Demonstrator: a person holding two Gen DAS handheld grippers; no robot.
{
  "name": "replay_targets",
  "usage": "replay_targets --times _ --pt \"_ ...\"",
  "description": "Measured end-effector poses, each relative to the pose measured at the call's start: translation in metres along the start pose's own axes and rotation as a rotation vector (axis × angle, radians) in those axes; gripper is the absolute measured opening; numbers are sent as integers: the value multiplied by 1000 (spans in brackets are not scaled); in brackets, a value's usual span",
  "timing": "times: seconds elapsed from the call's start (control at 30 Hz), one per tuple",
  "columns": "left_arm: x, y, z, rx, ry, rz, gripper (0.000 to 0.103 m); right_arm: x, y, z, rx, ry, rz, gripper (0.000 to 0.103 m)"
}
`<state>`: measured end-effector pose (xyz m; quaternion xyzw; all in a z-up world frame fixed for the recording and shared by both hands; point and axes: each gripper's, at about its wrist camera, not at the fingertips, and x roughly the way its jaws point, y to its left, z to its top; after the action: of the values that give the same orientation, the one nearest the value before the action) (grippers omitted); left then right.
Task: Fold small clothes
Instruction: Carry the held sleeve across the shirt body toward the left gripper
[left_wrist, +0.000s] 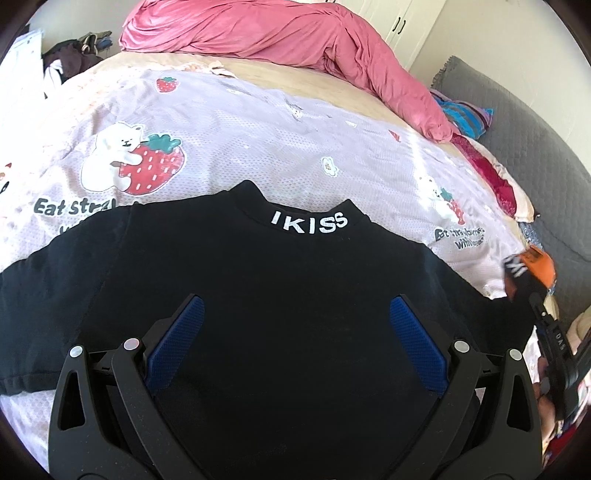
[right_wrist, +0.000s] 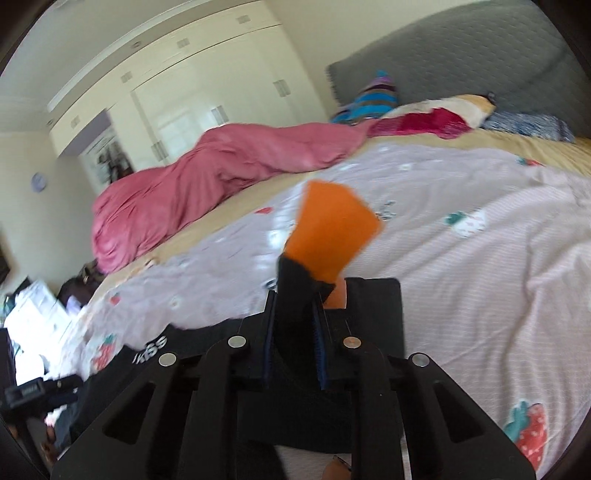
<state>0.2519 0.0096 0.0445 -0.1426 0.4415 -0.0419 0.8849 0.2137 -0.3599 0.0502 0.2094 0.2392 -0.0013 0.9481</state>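
A black top (left_wrist: 258, 280) with white lettering on its collar is spread flat on a bed (left_wrist: 369, 155), collar pointing away from the left wrist camera. The step in hand is judged to be the first fold of a sleeve: the right gripper (right_wrist: 295, 325) is clamped on the sleeve end (right_wrist: 325, 229), whose black fabric is pinched between the blue pads while an orange cuff sticks out beyond the fingertips, lifted clear of the bedding. The left gripper (left_wrist: 293, 314) is held above the body of the top with its jaws wide apart and nothing between them.

The next move is judged to call for the sleeve to be carried across onto the chest and laid flat, so that the side edge runs straight. The body may need to be pinned by the left gripper so that it is not dragged along; a soft, thin fabric such as this is likely to bunch if pulled too quickly.

The bed is covered by a pale lilac sheet printed with strawberries and small white animals. A pink duvet (left_wrist: 258, 33) is heaped along its far side, and pillows lie against a grey quilted headboard (right_wrist: 461, 59). Cream wardrobes (right_wrist: 192, 85) are seen beyond, and a pile of dark clothes (left_wrist: 74, 55) lies off the far corner.
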Motion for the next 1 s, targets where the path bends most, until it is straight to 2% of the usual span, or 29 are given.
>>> replay_targets --times 0.27,0.5,0.6,0.73,0.93,1.0 --pt "-3 13 -2 -21 4 8 95 8 41 -12 -97 65 98 12" --pt "2 19 -5 -53 38 -37 95 10 89 -36 -186 136 262 12" --pt "5 24 -6 -87 57 -70 95 10 110 -48 -239 159 308 12" --pt "14 36 -10 -174 95 -160 95 10 132 -67 -312 198 345 12" --pt "26 40 -16 -228 136 -240 95 9 146 -87 -365 261 382 19" --pt "33 41 -19 -262 161 -281 95 7 147 -91 -361 281 406 24"
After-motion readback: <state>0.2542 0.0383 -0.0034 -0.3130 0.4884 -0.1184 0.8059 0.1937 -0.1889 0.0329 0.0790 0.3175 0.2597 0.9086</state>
